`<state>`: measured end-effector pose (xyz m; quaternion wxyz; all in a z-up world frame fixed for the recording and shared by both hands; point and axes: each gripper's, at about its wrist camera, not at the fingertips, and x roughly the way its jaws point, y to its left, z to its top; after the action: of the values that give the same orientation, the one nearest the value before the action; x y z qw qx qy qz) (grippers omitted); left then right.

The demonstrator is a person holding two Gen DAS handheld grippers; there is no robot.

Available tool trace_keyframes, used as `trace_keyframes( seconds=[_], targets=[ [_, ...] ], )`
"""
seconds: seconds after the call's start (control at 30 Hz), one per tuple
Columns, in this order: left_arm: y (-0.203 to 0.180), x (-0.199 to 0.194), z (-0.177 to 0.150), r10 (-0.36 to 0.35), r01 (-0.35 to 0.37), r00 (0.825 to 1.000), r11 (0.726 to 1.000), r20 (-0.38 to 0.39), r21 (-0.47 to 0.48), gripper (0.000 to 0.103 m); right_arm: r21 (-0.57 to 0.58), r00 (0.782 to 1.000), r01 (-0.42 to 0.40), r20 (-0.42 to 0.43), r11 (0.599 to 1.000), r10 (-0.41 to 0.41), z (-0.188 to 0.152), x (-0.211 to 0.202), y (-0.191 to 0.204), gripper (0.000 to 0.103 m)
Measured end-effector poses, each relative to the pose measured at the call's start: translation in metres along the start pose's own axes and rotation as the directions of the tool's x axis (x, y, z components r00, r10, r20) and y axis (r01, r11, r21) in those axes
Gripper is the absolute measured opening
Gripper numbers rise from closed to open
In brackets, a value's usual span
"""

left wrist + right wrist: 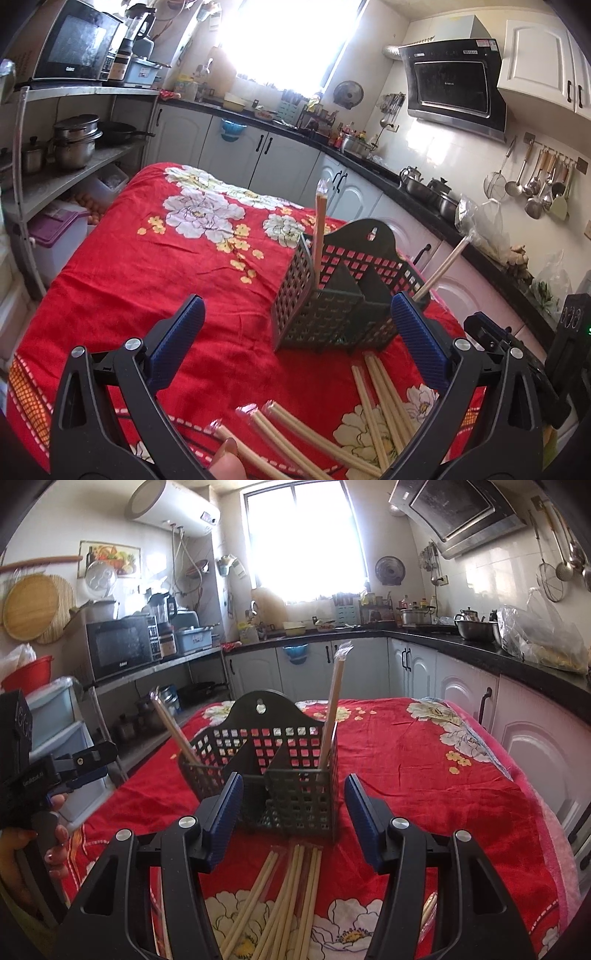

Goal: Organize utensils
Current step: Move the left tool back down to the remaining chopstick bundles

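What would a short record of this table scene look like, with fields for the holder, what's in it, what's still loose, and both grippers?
holder: black utensil holder, upright on the red floral cloth
inside: two wrapped chopstick pairs, one at each end, leaning
loose: chopsticks lying on the cloth in front of the holder
left gripper: open, empty
right gripper: open, empty, above the loose chopsticks

From my remote seat, the loose chopsticks run off the bottom edge in both views, my left gripper cuts off the holder's near corner, and the window is glare.
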<state>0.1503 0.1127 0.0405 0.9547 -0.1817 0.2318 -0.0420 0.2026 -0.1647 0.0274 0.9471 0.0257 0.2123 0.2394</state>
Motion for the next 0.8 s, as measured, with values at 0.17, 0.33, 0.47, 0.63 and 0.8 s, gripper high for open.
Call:
trace_keyframes(
  seconds=[0.17, 0.33, 0.47, 0.63, 0.8],
  targets=[
    [0.005, 0.001, -0.010, 0.018, -0.018, 1.000, 1.000, -0.024, -0.001, 0.093, -0.032, 1.000, -0.001, -0.028, 0.999, 0.000, -0.010, 0.003, 0.007, 0.055],
    [0.009, -0.001, -0.018, 0.030, -0.030, 0.999, 1.000, -0.039, -0.008, 0.093, -0.043, 0.999, -0.006, -0.052, 0.999, 0.003, -0.017, 0.007, 0.012, 0.055],
    [0.011, -0.001, -0.024, 0.036, -0.037, 0.998, 0.999, -0.053, -0.005, 0.093, -0.050, 0.998, -0.012, -0.069, 0.999, 0.009, -0.020, 0.010, 0.017, 0.055],
    [0.013, -0.001, -0.030, 0.041, -0.041, 0.996, 0.999, -0.077, -0.004, 0.093, -0.064, 0.996, -0.021, -0.091, 0.998, 0.015, -0.025, 0.011, 0.023, 0.055],
    [0.015, -0.001, -0.039, 0.046, -0.048, 0.993, 0.999, -0.106, -0.015, 0.093, -0.075, 0.993, -0.031, -0.116, 0.997, 0.022, -0.030, 0.012, 0.027, 0.055]
  ],
)
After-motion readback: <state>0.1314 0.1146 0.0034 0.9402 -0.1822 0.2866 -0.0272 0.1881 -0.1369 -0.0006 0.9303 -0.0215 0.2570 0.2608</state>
